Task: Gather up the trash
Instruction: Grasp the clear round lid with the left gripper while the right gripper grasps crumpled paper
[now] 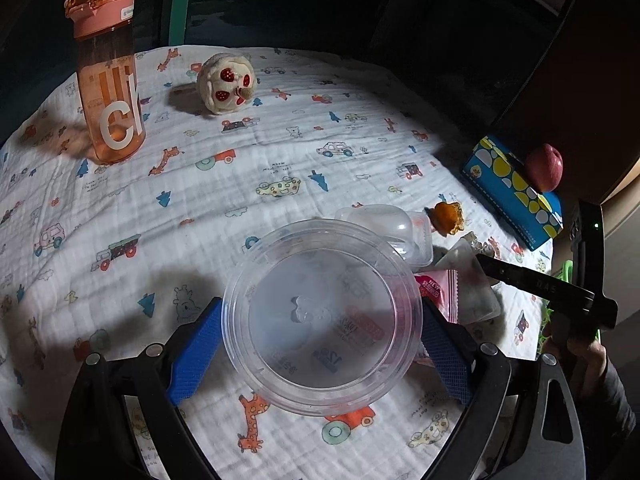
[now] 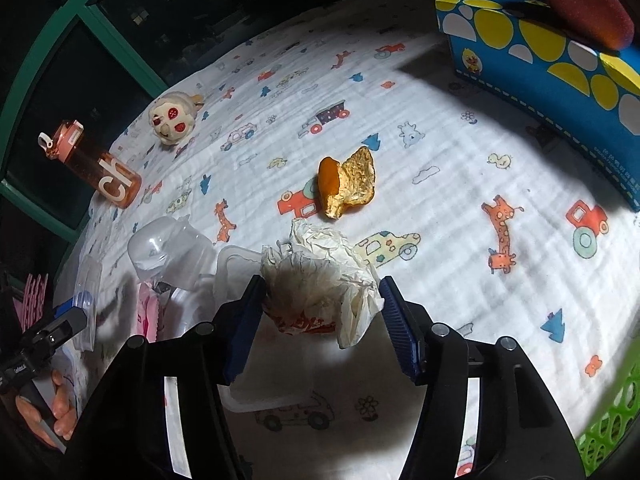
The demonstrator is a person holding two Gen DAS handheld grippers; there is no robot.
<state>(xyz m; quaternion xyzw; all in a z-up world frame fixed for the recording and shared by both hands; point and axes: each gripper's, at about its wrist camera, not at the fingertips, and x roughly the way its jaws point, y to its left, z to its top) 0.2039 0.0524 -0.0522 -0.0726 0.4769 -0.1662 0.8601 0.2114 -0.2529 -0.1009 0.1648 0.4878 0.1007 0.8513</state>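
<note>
My left gripper (image 1: pixel 322 312) is shut on a clear round plastic container (image 1: pixel 320 320), its blue pads pressing both sides, held above the printed cloth. In the right wrist view my right gripper (image 2: pixel 322 284) has both blue pads against a crumpled paper wrapper (image 2: pixel 320 276) with red print that lies on the cloth. An orange peel (image 2: pixel 346 184) lies just beyond it. A pink snack wrapper (image 1: pixel 436 292) and more clear plastic tubs (image 2: pixel 168 248) sit between the two grippers. A clear bag (image 1: pixel 472 284) lies beside the pink wrapper.
An orange water bottle (image 1: pixel 108 80) and a plush toy (image 1: pixel 226 84) stand at the far side of the cloth. A blue tissue box (image 2: pixel 560 80) with a red apple (image 1: pixel 544 168) behind it is at the right. A green basket (image 2: pixel 612 420) sits at the near right edge.
</note>
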